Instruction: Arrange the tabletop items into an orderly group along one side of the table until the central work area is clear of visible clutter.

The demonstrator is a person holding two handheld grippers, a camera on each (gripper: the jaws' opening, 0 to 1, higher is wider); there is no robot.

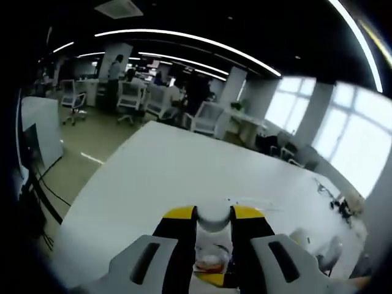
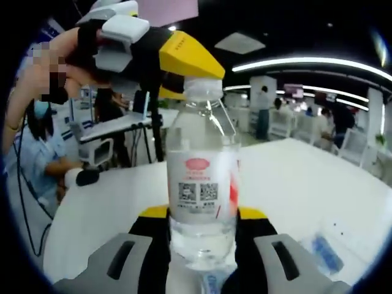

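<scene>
A clear water bottle [image 2: 202,153] with a white cap and a white label bearing two QR codes stands upright above the white table [image 2: 294,177]. My right gripper [image 2: 202,215] is shut on its lower body, a yellow-tipped jaw on each side. My left gripper [image 2: 191,79] reaches in from the upper left, held by a hand, and its yellow tips close on the bottle's cap. Looking down in the left gripper view, the bottle [image 1: 212,225] sits pinched between the jaws of the left gripper [image 1: 212,212], with the table [image 1: 184,165] stretching out beyond it.
A small blue packet [image 2: 324,252] lies on the table to the right of the bottle. Small dark items [image 1: 338,203] and clear objects [image 1: 309,240] sit near the table's right side. A seated person [image 2: 37,159] and a stand [image 2: 156,131] are beyond the left edge. Office chairs [image 1: 131,98] stand far off.
</scene>
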